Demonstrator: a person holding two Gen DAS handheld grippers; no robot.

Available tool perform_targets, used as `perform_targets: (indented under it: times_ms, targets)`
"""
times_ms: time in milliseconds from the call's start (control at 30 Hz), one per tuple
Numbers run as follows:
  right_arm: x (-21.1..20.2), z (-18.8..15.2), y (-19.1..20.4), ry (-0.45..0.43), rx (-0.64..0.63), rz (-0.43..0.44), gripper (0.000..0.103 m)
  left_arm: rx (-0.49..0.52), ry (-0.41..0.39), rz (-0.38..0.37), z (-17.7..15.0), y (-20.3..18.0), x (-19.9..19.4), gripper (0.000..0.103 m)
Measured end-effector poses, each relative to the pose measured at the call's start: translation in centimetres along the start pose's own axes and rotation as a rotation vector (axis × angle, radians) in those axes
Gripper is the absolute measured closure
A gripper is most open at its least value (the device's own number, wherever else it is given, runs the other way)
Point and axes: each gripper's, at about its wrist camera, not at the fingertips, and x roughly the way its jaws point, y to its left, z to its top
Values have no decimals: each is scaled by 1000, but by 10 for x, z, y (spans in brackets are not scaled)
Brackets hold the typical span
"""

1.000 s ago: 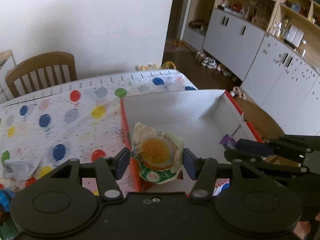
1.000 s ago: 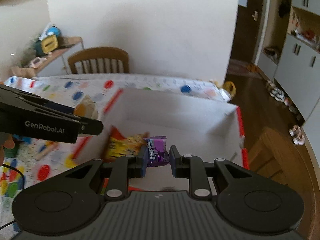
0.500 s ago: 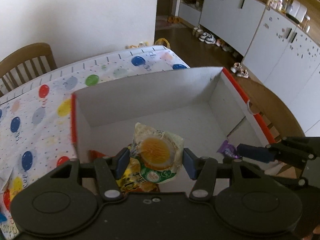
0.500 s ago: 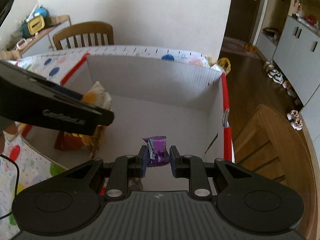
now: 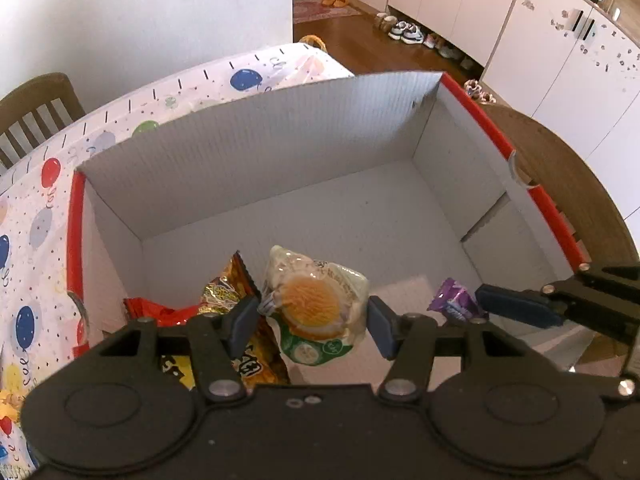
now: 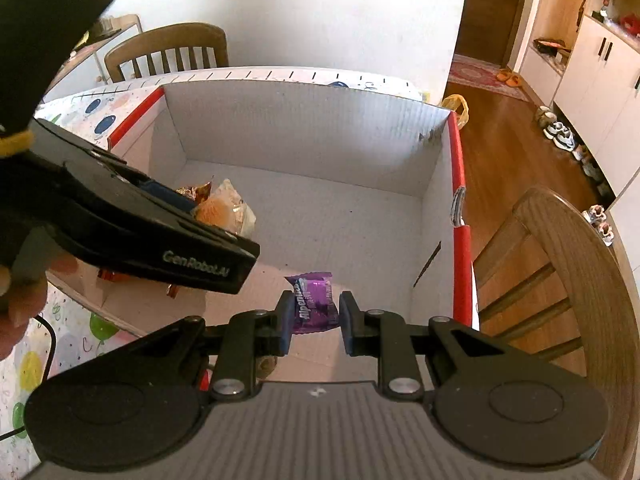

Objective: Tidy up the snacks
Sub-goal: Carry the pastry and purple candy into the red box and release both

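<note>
We are holding the left tool [image 5: 308, 326] above the near part of the white cardboard box [image 5: 256, 164], low in the centre of the left wrist view. Its jaws are opening, and the clear snack pouch with the orange disc and green label [image 5: 316, 308] is sitting between the two blue pads; the left pad [image 5: 240, 322] is meeting the pouch edge, while a narrow gap is showing at the right pad [image 5: 380, 330]. Below and left of the pouch, a yellow-and-red chip bag [image 5: 236, 312] is lying on the box floor against the near left corner.

We are keeping the right tool [image 6: 313, 322] clamped on a purple Alpenliebe candy wrapper [image 6: 314, 302], low in the centre of the right wrist view, over the near right part of the box floor. Both pads are pressing on the wrapper's sides. In the left wrist view the same wrapper [image 5: 454, 304] is showing at the lower right, at the tip of the right tool's finger.

The box, with red-edged side walls [image 6: 460, 184], is resting on a counter covered by a balloon-print cloth [image 5: 36, 216]. A wooden chair [image 6: 560, 276] is standing just beside the box at the right of the right wrist view, and a second wooden chair [image 6: 168, 52] is standing beyond the counter at the upper left. A hand [image 6: 20, 300] is gripping the left tool's body at the left edge.
</note>
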Motion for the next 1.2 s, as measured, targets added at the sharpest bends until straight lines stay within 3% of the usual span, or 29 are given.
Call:
perform_targets:
  times_ms: [233, 300, 767, 833, 900, 1133, 1200]
  targets:
    - [-5, -1, -3, -5, 1, 7, 77, 16, -15, 14, -1, -3, -1, 38]
    - [-6, -1, -2, -2, -6, 10, 77, 16, -24, 13, 0, -3, -4, 29]
    - [-36, -2, 3, -65, 15, 25, 76, -10, -129, 16, -10, 5, -46, 22]
    - [-42, -2, 4, -79, 23, 26, 71, -17, -144, 15, -13, 8, -52, 22]
    - [-49, -1, 5, -94, 30, 17, 40, -26, -159, 10, -15, 11, -59, 20]
    - [-73, 0, 16, -161, 28, 20, 35, -43, -218, 5, -27, 23, -89, 18]
    - [-78, 0, 20, -171, 29, 21, 28, -50, -234, 3, -30, 27, -97, 17]
